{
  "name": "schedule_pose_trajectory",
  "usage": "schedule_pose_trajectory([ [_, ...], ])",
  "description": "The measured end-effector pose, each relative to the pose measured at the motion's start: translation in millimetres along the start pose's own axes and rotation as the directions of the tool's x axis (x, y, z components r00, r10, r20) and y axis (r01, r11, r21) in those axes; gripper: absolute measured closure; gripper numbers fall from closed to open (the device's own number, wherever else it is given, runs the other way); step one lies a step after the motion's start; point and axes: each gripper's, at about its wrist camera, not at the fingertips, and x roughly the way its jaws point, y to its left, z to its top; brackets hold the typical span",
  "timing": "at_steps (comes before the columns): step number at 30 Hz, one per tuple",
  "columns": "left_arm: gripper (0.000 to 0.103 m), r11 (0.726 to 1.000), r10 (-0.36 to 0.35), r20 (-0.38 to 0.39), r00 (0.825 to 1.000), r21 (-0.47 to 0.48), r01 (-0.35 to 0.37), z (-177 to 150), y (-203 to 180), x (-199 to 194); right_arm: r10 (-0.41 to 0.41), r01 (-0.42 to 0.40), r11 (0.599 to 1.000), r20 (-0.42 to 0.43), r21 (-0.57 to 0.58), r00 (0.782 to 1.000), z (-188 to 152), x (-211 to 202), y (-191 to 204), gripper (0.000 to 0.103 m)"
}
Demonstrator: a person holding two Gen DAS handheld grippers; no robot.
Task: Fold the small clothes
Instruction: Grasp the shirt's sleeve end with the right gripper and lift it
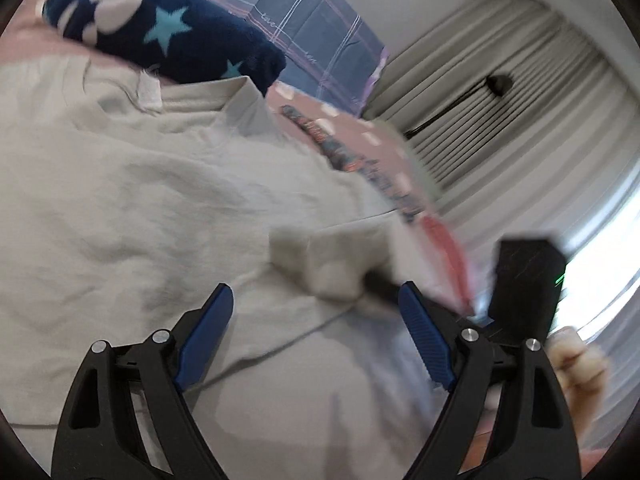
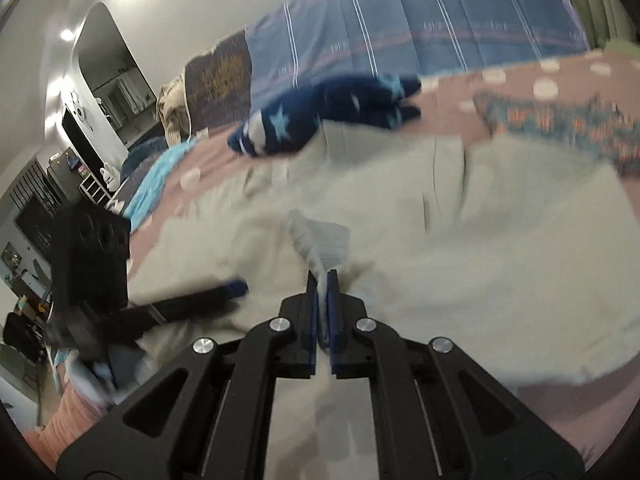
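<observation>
Pale grey shirt [image 1: 132, 200] spread flat on a pink dotted bedspread [image 2: 520, 80], just below a navy star-print cloth [image 1: 160, 36]. Right gripper [image 2: 322, 280] clamped tight on a pinched fold of shirt. Left gripper [image 1: 316, 304] wide open above the shirt, holding nothing.

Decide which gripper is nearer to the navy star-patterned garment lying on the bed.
Hard to separate. The left gripper hovers open above the beige garment; the right gripper pinches that garment. The navy star-patterned garment lies beyond both.
</observation>
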Motion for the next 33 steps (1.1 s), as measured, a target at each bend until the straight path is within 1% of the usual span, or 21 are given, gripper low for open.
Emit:
schedule_pose_trajectory([
  [2,0.018,0.998,-0.044,-0.004,0.999,-0.037,0.044,1.2,1.5,1.2,0.018,-0.018,1.000,-0.007,-0.013,1.000,-8.1,0.2,-0.6,0.099],
  [4,0.018,0.997,-0.057,-0.005,0.998,-0.049,0.057,0.8,0.3,3.2,0.040,-0.041,0.997,-0.014,-0.059,0.999,-16.3,-2.0,5.1,0.099],
  [7,0.017,0.997,-0.048,-0.019,0.999,-0.053,0.047,0.7,-5.1,7.5,0.057,-0.057,0.994,-0.009,-0.094,0.998,-27.5,-4.2,13.5,0.096],
  [10,0.017,0.998,-0.020,-0.035,0.999,-0.058,0.018,1.8,-6.8,10.9,0.079,-0.079,0.992,0.000,-0.096,0.997,-29.0,-5.9,13.4,0.095],
  [13,0.017,0.997,-0.010,-0.057,0.998,-0.082,0.006,3.9,-7.1,13.1,0.098,-0.097,0.991,0.007,-0.091,0.995,-30.2,-8.5,11.6,0.095],
  [17,0.018,0.988,-0.043,-0.113,0.993,-0.153,0.025,7.1,-11.8,22.7,0.107,-0.106,0.988,0.002,-0.110,0.994,-29.8,-9.2,14.9,0.095],
  [20,0.018,0.984,0.011,-0.155,0.988,-0.176,-0.039,10.4,-14.9,36.0,0.092,-0.092,0.985,-0.011,-0.147,0.996,-32.1,-7.5,22.0,0.095],
  [21,0.019,0.980,0.029,-0.169,0.985,-0.187,-0.061,11.8,-13.7,42.2,0.089,-0.090,0.983,-0.015,-0.162,0.996,-32.8,-7.0,24.7,0.094],
  [22,0.032,0.975,0.053,-0.191,0.980,-0.202,-0.093,13.3,-11.7,50.8,0.087,-0.088,0.981,-0.016,-0.174,0.996,-34.1,-7.0,26.4,0.094],
  [23,0.066,0.970,0.083,-0.219,0.972,-0.206,-0.129,14.4,-10.5,59.4,0.087,-0.088,0.979,-0.016,-0.183,0.996,-34.7,-7.0,28.0,0.094],
  [24,0.089,0.966,0.103,-0.242,0.965,-0.208,-0.155,13.9,-8.4,65.3,0.090,-0.091,0.978,-0.016,-0.189,0.996,-35.3,-7.4,28.9,0.092],
  [25,0.101,0.960,0.112,-0.265,0.958,-0.222,-0.173,13.9,-6.9,73.4,0.099,-0.101,0.977,-0.020,-0.190,0.995,-35.5,-7.3,28.9,0.092],
  [26,0.101,0.956,0.129,-0.260,0.957,-0.222,-0.190,15.2,-7.5,74.2,0.104,-0.106,0.977,-0.023,-0.186,0.994,-35.6,-7.3,28.1,0.090],
  [27,0.101,0.957,0.152,-0.247,0.957,-0.204,-0.205,17.3,-11.3,72.5,0.108,-0.111,0.977,-0.023,-0.182,0.994,-35.5,-7.5,27.1,0.087],
  [28,0.101,0.963,0.172,-0.219,0.960,-0.166,-0.210,22.6,-21.1,69.0,0.121,-0.123,0.977,-0.019,-0.173,0.992,-35.0,-9.0,25.2,0.080],
  [30,0.101,0.972,0.186,-0.178,0.966,-0.107,-0.207,32.8,-39.3,60.1,0.146,-0.143,0.976,0.011,-0.163,0.989,-34.3,-16.0,22.1,0.071],
  [31,0.101,0.976,0.191,-0.157,0.969,-0.072,-0.204,38.9,-50.0,55.1,0.152,-0.145,0.976,0.031,-0.160,0.988,-34.0,-20.4,20.8,0.069],
  [32,0.101,0.978,0.205,-0.124,0.971,-0.015,-0.209,48.8,-67.4,46.4,0.161,-0.152,0.976,0.048,-0.158,0.986,-33.9,-24.4,19.6,0.068],
  [33,0.101,0.976,0.218,-0.107,0.970,0.019,-0.217,53.9,-75.9,40.4,0.173,-0.162,0.974,0.062,-0.160,0.983,-33.5,-28.1,18.7,0.066],
])
